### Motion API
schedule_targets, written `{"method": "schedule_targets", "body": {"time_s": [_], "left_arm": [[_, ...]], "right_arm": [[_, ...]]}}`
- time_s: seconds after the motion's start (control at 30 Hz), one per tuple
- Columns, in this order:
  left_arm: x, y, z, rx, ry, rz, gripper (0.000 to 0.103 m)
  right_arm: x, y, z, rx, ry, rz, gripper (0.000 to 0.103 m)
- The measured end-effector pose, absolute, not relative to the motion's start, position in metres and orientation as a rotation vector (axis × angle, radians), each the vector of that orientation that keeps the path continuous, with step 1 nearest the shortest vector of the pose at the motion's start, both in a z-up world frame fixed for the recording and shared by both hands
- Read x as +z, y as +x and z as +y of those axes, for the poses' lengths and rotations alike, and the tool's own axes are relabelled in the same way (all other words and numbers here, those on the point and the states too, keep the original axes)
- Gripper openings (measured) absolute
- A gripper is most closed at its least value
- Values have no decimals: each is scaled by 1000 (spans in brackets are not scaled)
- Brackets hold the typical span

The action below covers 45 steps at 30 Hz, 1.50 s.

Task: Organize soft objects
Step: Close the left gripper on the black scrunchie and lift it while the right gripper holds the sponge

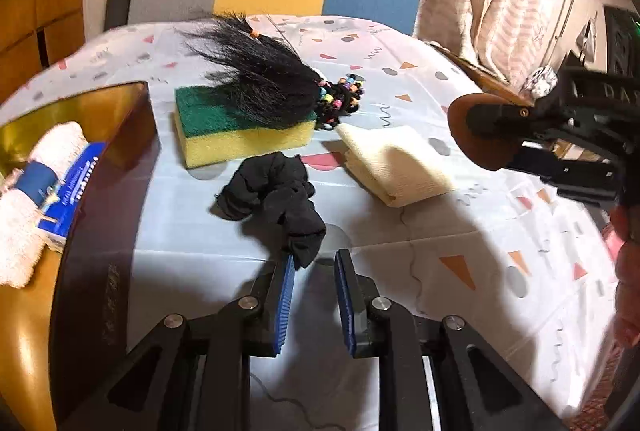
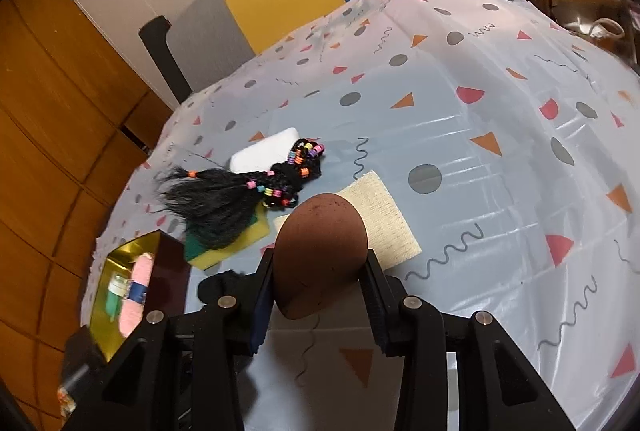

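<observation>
Right gripper (image 2: 320, 271) clamps brown sponge (image 2: 320, 255) above table middle, gold box (image 2: 100, 295) far to its left by the table's left edge; left gripper (image 1: 314, 271) closed, empty.

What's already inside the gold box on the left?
The gold box holds a rolled white towel with a blue band and a blue printed packet beside it. The near wall hides the box's floor and anything lower.
</observation>
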<state>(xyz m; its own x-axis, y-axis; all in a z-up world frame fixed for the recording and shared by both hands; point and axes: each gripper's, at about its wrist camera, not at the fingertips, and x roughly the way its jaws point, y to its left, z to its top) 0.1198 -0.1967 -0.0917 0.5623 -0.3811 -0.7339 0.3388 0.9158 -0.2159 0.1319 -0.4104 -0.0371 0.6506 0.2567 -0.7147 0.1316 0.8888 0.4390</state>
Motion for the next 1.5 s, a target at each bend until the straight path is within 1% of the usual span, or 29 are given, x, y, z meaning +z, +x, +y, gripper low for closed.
{"method": "schedule_targets", "body": {"time_s": [0.07,0.1,0.13,0.23,0.3,0.5,0.53,0.57,0.6,0.63,0.67,0.73,0.9,1.0,1.13,1.17,1.23,1.3,1.4,1.5], "left_arm": [[-90,118,-197,-441,-73,890,21],[-89,117,-198,-441,-71,900,28],[-87,117,-199,-434,-69,909,38],[-82,124,-202,-364,-59,920,55],[-82,131,-204,-312,-46,937,59],[-85,163,-216,-262,1,980,59],[-86,165,-217,-254,12,983,56],[-85,166,-218,-254,14,976,50],[-84,166,-218,-270,7,977,34],[-84,165,-218,-289,-1,985,29],[-84,164,-217,-293,-6,990,28],[-83,158,-214,-299,-19,992,21],[-70,138,-203,-360,-91,990,20],[-55,124,-200,-409,-92,952,20],[-55,130,-201,-416,-86,961,21],[-56,133,-200,-405,-88,965,23],[-59,142,-201,-359,-68,978,48],[-62,153,-205,-315,-46,992,53],[-65,167,-214,-304,-9,993,64],[-77,183,-222,-259,45,1026,64]], "right_arm": [[-35,133,-406,78,458,865,41],[-35,135,-404,82,446,866,41],[-35,136,-403,83,440,867,41],[-36,137,-405,99,462,871,41],[-36,136,-406,104,477,869,41],[-32,136,-412,101,495,851,41],[-32,136,-412,100,497,850,41],[-32,137,-413,99,498,850,41],[-33,137,-413,100,499,850,41],[-33,137,-413,101,499,851,41],[-33,138,-413,102,499,853,41],[-34,138,-411,105,494,857,41],[-36,138,-408,108,475,863,41],[-39,139,-406,99,460,874,41],[-44,138,-407,87,475,889,41],[-43,137,-407,85,475,886,41],[-40,136,-408,78,460,869,41],[-37,136,-408,76,449,856,41],[-37,138,-408,87,453,856,41],[-37,139,-407,98,459,858,41]]}}
